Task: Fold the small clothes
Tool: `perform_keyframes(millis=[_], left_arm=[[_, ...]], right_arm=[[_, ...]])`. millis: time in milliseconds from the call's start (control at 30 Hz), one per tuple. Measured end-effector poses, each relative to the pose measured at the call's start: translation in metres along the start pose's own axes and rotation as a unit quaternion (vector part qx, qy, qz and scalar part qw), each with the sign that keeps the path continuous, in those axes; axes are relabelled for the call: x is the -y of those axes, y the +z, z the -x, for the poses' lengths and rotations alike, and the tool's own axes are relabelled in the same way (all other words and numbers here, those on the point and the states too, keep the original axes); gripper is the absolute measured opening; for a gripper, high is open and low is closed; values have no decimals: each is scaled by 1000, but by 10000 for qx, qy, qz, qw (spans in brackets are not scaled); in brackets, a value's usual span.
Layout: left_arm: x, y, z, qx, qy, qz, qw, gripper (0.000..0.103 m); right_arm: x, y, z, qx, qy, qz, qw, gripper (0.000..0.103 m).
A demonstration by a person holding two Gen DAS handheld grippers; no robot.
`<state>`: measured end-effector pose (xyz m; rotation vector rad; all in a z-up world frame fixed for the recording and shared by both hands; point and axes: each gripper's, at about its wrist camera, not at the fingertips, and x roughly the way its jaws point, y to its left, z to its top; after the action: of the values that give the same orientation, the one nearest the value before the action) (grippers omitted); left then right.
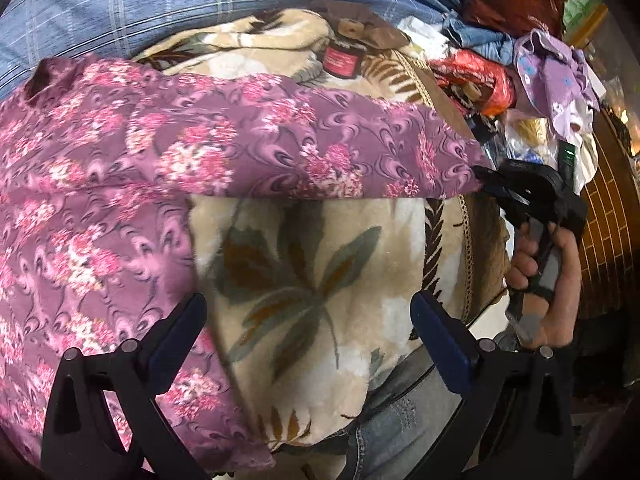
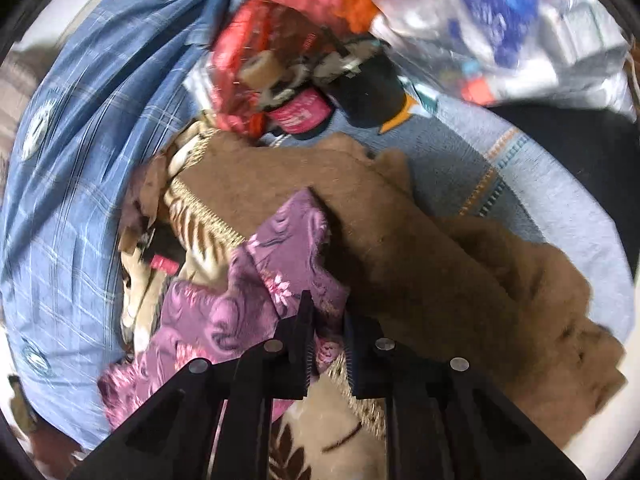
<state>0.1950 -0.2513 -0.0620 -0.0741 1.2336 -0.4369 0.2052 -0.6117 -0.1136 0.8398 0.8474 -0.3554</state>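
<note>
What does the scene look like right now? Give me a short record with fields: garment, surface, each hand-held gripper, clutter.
garment: purple floral garment, spread across the left, one corner stretched to the right
surface: beige leaf-print blanket under it
right hand-held gripper: shut on the garment's corner
left hand-held gripper: open, above the blanket beside the garment, holding nothing
clutter: pink-labelled jar, red plastic bag, lilac cloth behind
fold: not yet made

Purple garment [image 1: 120, 184] with pink flowers lies spread, one corner pulled taut.
</note>
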Motion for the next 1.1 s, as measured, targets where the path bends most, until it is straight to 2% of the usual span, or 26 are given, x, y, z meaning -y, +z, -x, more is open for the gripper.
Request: perform_keyframes(millis=[100, 200, 300, 433, 533, 600, 700, 800, 867, 900, 933, 967, 1000, 1067, 1100], left_arm=[[-15, -4, 14, 136, -159, 246, 9995, 102], [-35, -7, 36, 352, -432, 598, 9967, 102], [-60, -12, 62, 612, -785, 1001, 9900, 102], [-95, -23, 95, 925, -1149, 1406, 9790, 102], [-129, -34, 116, 1187, -1268, 1697, 9701, 102], [-150, -39, 118, 1188, -1284, 1871, 9666, 102], [-173, -42, 103, 970, -1345, 1896, 9678, 102], [-190, -51, 79, 782, -1332, 1918, 9692, 102], [-198, -56, 58, 557, -1309, 1991, 9696, 102], [-205, -61, 44, 384, -1322, 2155, 9668, 95], [-210, -65, 35, 290, -1410, 2288, 9628, 80], [-215, -69, 22, 159, -1582, 2471, 9558, 72], [-217, -72, 18, 83, -1651, 2571, 9521, 57], [-217, -75, 14, 48, -1701, 2664, 9487, 43], [-214, -75, 16, 120, -1710, 2642, 9491, 19]], right_arm=[[-23, -12, 37, 416, 106, 380, 9984, 13], [-67, -35, 83, 787, 535, 1120, 9891, 13], [-117, -75, 133, 1054, 1038, 1964, 9693, 13], [-183, -155, 169, 884, 1690, 3135, 9302, 13], [-216, -214, 161, 484, 1980, 3787, 9028, 13], [-231, -252, 145, 193, 1969, 4152, 8880, 13], [-241, -300, 115, -362, 2119, 4427, 8705, 13], [-241, -341, 87, -538, 1836, 4808, 8557, 13], [-239, -359, 74, -736, 1807, 4927, 8480, 13], [-236, -364, 69, -787, 1781, 4993, 8443, 13], [-234, -371, 65, -787, 1677, 5103, 8398, 13], [-233, -377, 62, -776, 1580, 5186, 8367, 13], [-233, -379, 58, -810, 1528, 5243, 8338, 13], [-231, -381, 51, -897, 1495, 5306, 8295, 13], [-231, -381, 50, -915, 1475, 5329, 8282, 13]])
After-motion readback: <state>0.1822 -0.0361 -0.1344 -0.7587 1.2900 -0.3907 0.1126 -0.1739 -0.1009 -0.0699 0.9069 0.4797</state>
